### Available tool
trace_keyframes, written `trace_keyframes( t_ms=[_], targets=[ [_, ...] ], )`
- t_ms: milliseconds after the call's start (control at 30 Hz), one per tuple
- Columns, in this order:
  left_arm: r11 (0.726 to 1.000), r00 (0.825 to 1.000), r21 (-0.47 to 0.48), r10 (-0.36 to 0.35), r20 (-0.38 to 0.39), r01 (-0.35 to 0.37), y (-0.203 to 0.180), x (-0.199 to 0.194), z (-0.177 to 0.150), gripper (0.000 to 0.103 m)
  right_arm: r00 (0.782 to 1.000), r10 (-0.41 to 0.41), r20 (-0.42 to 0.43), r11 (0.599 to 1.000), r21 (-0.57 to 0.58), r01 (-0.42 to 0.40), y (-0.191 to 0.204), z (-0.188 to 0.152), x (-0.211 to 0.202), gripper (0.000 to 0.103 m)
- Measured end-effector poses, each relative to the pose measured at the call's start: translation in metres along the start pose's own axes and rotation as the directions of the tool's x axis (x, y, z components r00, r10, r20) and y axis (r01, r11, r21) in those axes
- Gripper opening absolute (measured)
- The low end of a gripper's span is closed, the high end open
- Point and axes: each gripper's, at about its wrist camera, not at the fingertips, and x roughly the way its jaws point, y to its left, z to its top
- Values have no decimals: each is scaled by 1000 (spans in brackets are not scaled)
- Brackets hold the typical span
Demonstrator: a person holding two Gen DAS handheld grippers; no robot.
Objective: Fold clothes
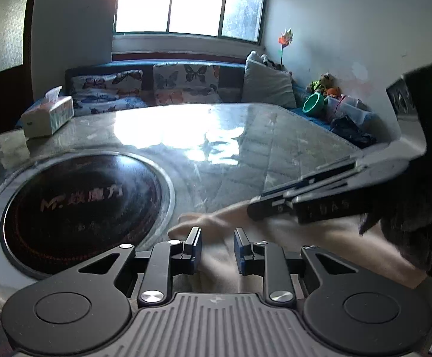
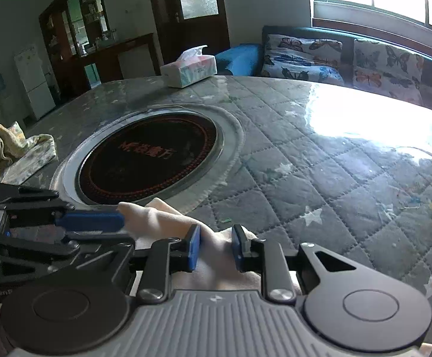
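Observation:
A cream-coloured garment (image 1: 278,238) lies bunched at the near edge of the table, beside the round black cooktop (image 1: 82,211). My left gripper (image 1: 217,251) is open, its blue-padded fingers astride a fold of the garment. My right gripper (image 2: 216,248) is open too, with the cream cloth (image 2: 168,217) bulging between its fingers. In the left wrist view the right gripper (image 1: 260,211) reaches in from the right over the cloth. In the right wrist view the left gripper (image 2: 117,221) comes in from the left at the cloth's far tip.
The table has a grey quilted cover (image 2: 320,160) under clear plastic. A tissue box (image 2: 189,67) stands at the far side. A floral garment (image 2: 16,151) lies heaped at the left edge. A sofa with butterfly cushions (image 1: 183,84) runs behind the table under the window.

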Motion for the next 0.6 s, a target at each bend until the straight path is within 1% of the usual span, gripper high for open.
trace_keyframes(
  t_ms=[167, 267, 333, 400, 467, 533, 600],
  targets=[
    [999, 999, -29, 31, -16, -32, 6, 7, 1, 25, 1000, -8, 0, 1000, -20, 8, 3, 1, 5, 24],
    [998, 998, -46, 49, -26, -51, 10, 11, 1, 25, 1000, 7, 1, 1000, 6, -7, -3, 2, 8, 24],
    [996, 998, -57, 62, -33, -63, 13, 13, 2, 28, 1000, 11, 28, 1000, 15, -11, -6, 3, -2, 24],
    [996, 997, -60, 69, -35, -71, 14, 14, 2, 27, 997, -18, 71, 999, 30, 16, -16, 3, -24, 24],
    [996, 997, -49, 75, -26, -76, 11, 9, 5, 27, 995, -50, 91, 998, 52, 46, -29, 0, -43, 24],
    [996, 997, -41, 79, -9, -79, 7, 4, 8, 26, 989, -107, 99, 992, 73, 100, -46, -8, -67, 24],
    [997, 997, -34, 76, 14, -76, 1, -2, 11, 26, 984, -155, 88, 984, 96, 147, -62, -19, -84, 24]
  ],
)
